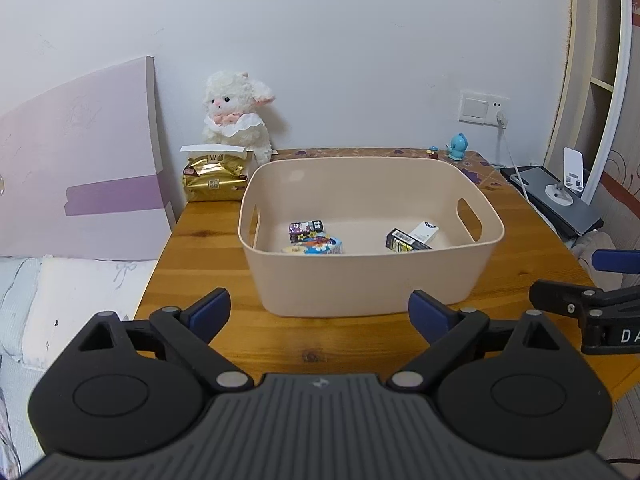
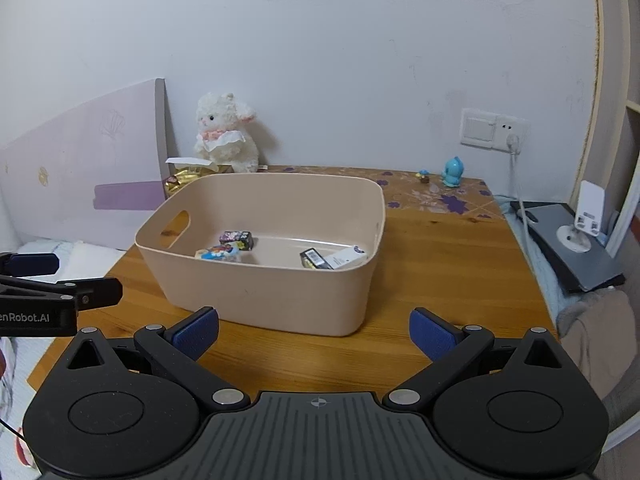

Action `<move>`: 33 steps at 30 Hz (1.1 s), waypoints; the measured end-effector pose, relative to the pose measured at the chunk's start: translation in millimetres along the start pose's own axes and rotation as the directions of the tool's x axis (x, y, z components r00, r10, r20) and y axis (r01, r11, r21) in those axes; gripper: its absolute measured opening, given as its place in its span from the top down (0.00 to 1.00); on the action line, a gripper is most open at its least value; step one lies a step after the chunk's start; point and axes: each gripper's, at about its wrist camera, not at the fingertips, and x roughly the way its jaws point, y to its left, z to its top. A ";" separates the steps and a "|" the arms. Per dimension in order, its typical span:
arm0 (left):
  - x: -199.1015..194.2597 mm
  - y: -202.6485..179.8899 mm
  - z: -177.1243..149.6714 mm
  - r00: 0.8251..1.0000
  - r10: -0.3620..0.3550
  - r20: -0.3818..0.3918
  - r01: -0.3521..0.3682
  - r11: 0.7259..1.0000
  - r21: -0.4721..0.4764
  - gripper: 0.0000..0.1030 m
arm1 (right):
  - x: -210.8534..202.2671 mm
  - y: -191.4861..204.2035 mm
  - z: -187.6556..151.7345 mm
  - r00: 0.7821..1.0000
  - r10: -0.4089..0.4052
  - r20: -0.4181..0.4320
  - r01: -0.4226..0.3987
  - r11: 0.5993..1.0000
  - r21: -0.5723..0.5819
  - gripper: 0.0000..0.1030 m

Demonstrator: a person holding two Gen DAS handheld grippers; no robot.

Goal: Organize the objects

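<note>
A beige plastic basket stands on the wooden table. Inside lie a small purple box, a colourful packet, a black-yellow box and a white box. My left gripper is open and empty, just short of the basket's near wall. My right gripper is open and empty, in front of the basket's near right corner. Each gripper shows at the edge of the other's view.
A white plush lamb and a gold packet sit at the back left. A blue figurine stands at the back right. A dark laptop with a white stand lies right. A bed is left.
</note>
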 end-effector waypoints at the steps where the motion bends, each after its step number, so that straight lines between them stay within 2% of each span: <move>1: -2.0 -0.5 -1.8 1.000 -0.001 0.000 0.001 1.000 0.000 0.07 | -3.5 1.0 -1.3 1.000 -0.002 0.005 0.002 1.000 -0.006 0.00; 9: -21.8 -6.9 -11.0 0.999 -0.032 0.021 0.032 0.999 -0.005 0.07 | -14.6 2.9 -13.0 1.000 -0.005 -0.009 0.005 1.000 -0.011 0.00; 19: -42.1 -15.3 -21.5 0.999 -0.011 0.032 0.010 1.000 0.026 0.06 | -27.0 -1.4 -22.2 1.000 -0.011 -0.008 0.011 1.000 0.008 0.00; 27: -52.2 -18.7 -23.8 0.999 -0.026 0.044 0.024 0.999 0.041 0.06 | -33.8 0.4 -23.3 1.000 -0.018 -0.003 0.018 1.000 0.003 0.00; 33: -55.6 -19.6 -23.9 0.999 -0.010 0.050 0.008 0.999 0.044 0.03 | -41.2 -1.5 -22.9 1.000 -0.023 0.006 0.023 1.000 0.007 0.00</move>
